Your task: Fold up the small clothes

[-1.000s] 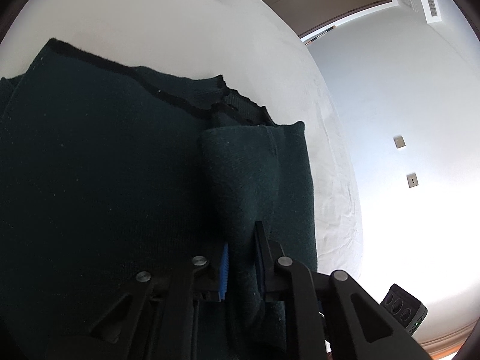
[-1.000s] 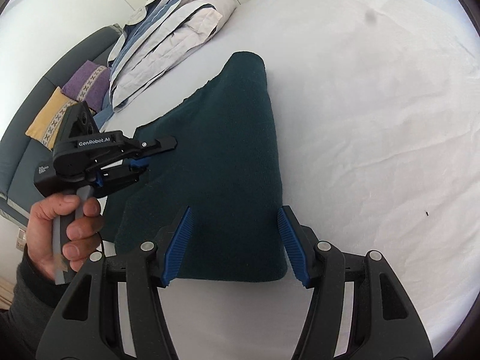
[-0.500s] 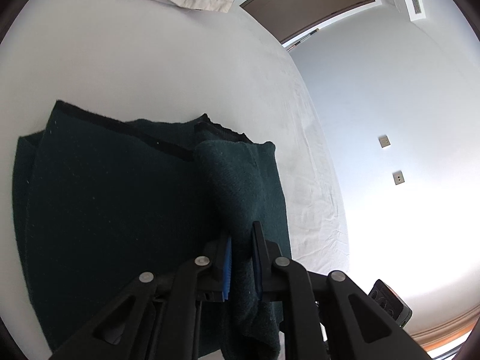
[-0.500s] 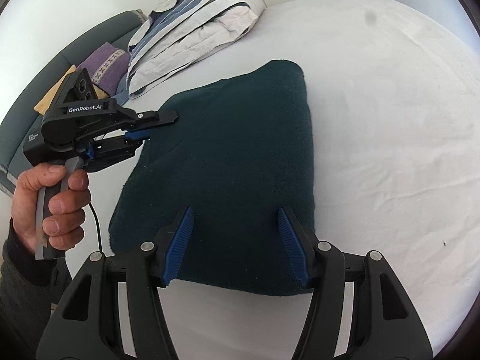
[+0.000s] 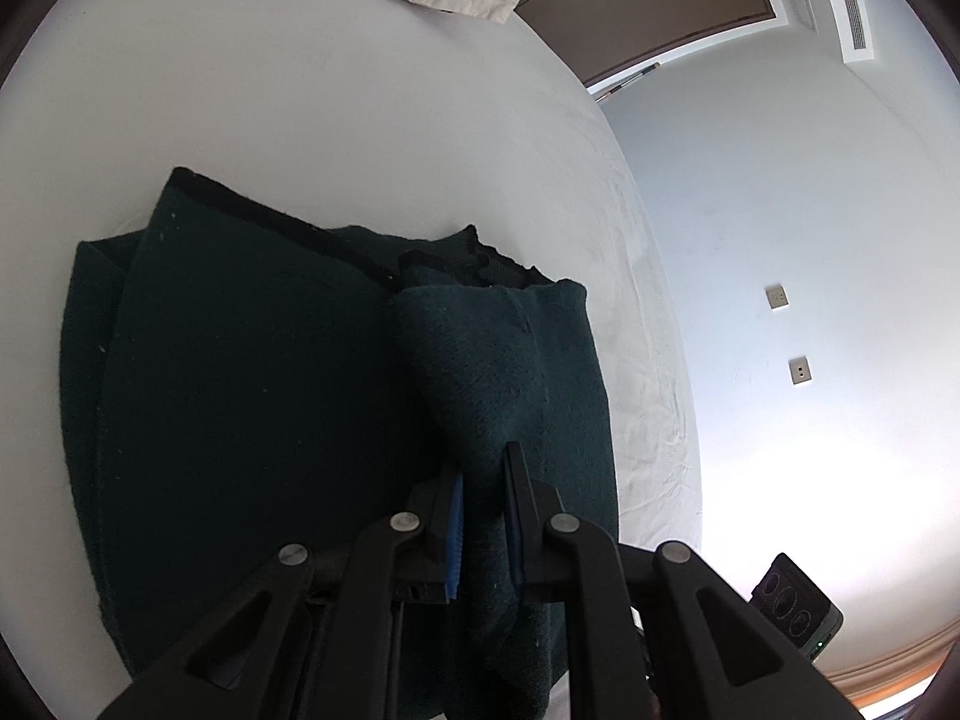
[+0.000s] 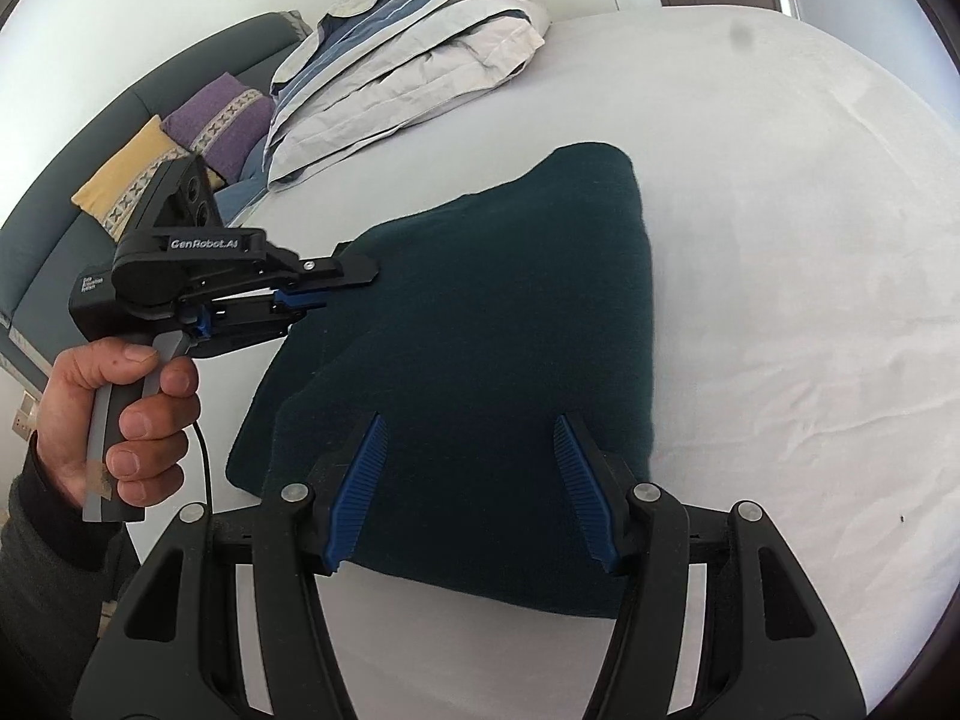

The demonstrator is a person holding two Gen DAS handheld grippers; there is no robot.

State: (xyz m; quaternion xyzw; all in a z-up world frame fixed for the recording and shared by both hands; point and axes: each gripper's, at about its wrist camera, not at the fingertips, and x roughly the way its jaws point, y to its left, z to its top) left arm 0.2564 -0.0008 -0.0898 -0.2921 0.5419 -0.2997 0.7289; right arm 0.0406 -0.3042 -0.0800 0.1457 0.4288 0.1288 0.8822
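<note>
A dark green knitted garment point(image 6: 480, 312) lies folded on the white bed point(image 6: 780, 240). In the left wrist view it point(image 5: 252, 408) shows a black trimmed edge at the far side. My left gripper point(image 5: 483, 474) is shut on a raised fold of the garment; it also shows in the right wrist view point(image 6: 336, 285) at the garment's left edge, held by a hand. My right gripper point(image 6: 468, 426) is open and empty, its blue pads point(image 6: 360, 480) just above the garment's near edge.
A folded duvet point(image 6: 408, 84) and purple and yellow cushions point(image 6: 180, 144) lie at the head of the bed against a grey headboard. A wall with sockets point(image 5: 786, 330) and a brown door point(image 5: 648, 0) are beyond the bed.
The left gripper has carried its pinched fold across and lower over the garment. The right gripper stays open and has drawn a little closer over the near edge.
</note>
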